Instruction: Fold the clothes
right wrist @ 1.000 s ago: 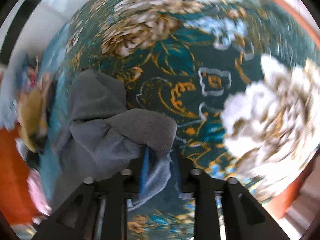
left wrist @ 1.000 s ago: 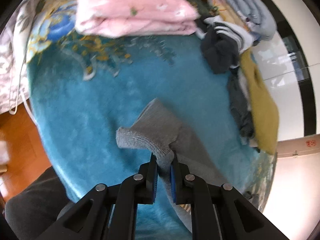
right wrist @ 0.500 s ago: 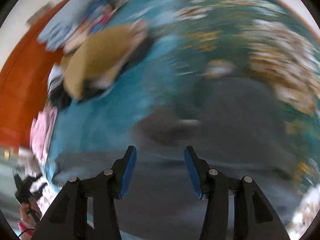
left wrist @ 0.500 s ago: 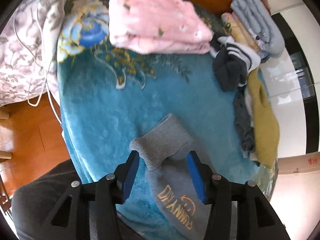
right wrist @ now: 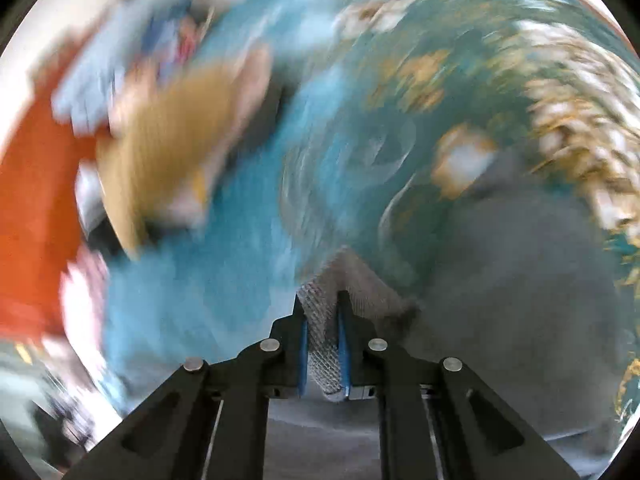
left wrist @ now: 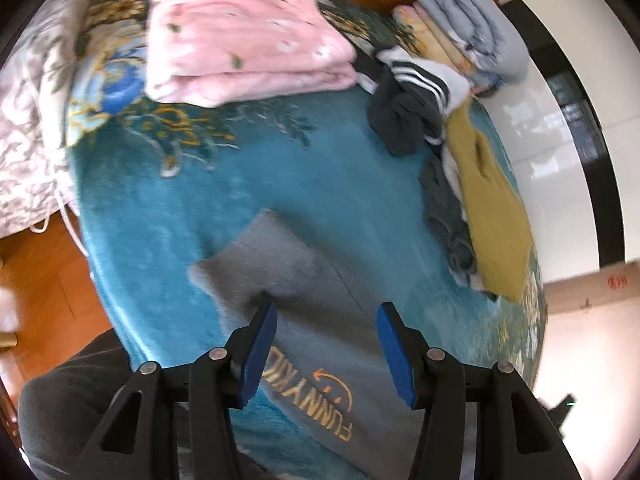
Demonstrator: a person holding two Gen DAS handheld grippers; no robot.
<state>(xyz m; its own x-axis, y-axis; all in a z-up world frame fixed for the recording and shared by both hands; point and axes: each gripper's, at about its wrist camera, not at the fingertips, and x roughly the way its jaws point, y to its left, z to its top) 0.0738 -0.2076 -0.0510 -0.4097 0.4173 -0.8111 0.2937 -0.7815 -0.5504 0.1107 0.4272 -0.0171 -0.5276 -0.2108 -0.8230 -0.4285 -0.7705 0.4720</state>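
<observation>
We see the left claw has let go of the grey sweatshirt, its pads now apart above the folded sleeve on the blue blanket; the right claw is closing on a ribbed grey edge, so another fold seems next. Gold print reads "FUNNY KID"

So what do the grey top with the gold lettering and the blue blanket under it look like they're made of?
The grey top looks like a matte knit, probably cotton-blend sweatshirt jersey: its cuff, pinched between the closing right gripper fingers, shows ribbing. Its gold lettering looks printed or stitched; I can't tell which. The blue blanket looks like plush fleece, with a short fuzzy nap and soft sheen.
</observation>
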